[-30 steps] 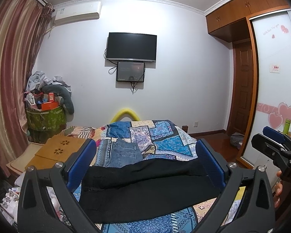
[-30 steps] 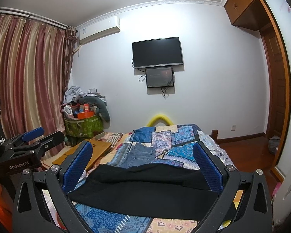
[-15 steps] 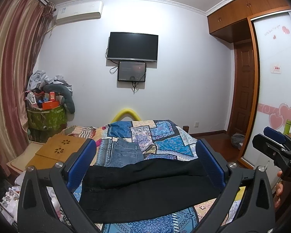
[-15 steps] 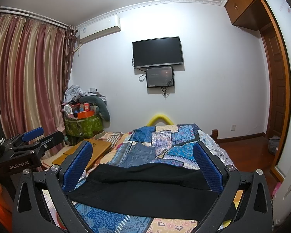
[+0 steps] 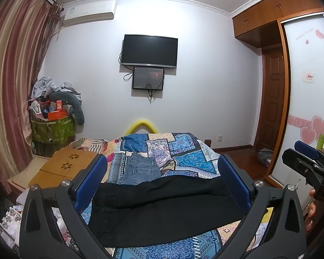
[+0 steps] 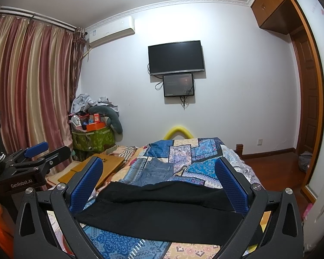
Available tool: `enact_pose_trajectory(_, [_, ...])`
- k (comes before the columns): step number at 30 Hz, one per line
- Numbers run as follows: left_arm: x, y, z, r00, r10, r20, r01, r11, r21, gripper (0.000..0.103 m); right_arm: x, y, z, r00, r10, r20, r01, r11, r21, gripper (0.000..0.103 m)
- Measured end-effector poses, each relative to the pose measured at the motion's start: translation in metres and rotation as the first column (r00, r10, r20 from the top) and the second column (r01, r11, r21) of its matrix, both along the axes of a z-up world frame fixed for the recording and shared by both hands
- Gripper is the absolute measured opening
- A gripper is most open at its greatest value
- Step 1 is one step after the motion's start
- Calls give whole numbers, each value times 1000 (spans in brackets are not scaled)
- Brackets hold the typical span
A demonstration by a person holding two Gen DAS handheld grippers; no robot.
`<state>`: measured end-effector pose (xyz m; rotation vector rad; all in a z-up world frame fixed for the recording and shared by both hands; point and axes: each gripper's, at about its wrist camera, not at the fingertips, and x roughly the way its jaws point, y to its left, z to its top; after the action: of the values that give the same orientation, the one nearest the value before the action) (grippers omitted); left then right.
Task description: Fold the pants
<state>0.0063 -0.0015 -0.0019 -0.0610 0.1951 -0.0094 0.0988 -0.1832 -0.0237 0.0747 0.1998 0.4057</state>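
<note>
Black pants (image 5: 162, 207) lie spread across the near end of the bed, on a blue patchwork quilt (image 5: 183, 151). They also show in the right wrist view (image 6: 162, 209). My left gripper (image 5: 162, 181) is open and held above the pants, not touching them. My right gripper (image 6: 159, 181) is open too, above the same pants. Each gripper shows in the other's view, the right one (image 5: 308, 161) and the left one (image 6: 38, 157), both side-on.
Folded blue jeans (image 5: 140, 168) lie on the quilt behind the pants. A wooden lap desk (image 5: 64, 166) sits at the bed's left. A green bin of clutter (image 5: 51, 129) stands by the curtain. A wardrobe (image 5: 308, 108) is at the right.
Both views have shifted very slightly; the grippers stay open and the pants have not moved.
</note>
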Motion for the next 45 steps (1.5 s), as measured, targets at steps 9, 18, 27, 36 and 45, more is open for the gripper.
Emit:
enact_pose_trajectory(9, [10,1,-3,1000,7,-17,-7,1000,-3,103,6,5,-5,1000,2,-16,-2,1000,-2,103])
enact_pose_trajectory(18, [53,13,-16,997,27,-77,-27,1000,2,103,36,7,-18,998,-2,-66,2,1000,-1,103])
enact_pose_trajectory(27, [154,49,-52,971,113,-213,-108,993,39,103,105,11,-47,990,-28,-135,21,998,-60,103])
enact_pose_trajectory(36, [267,121,-125,887,208,-412,-162,976,145,103,178,5,-89,971,-16,-241,-25,986,-164,103])
enact_pose_trajectory(45, [351,214,-219,756,203,-622,-228,973,40,90,257,4,-150,903,-11,-430,-123,951,-282,103])
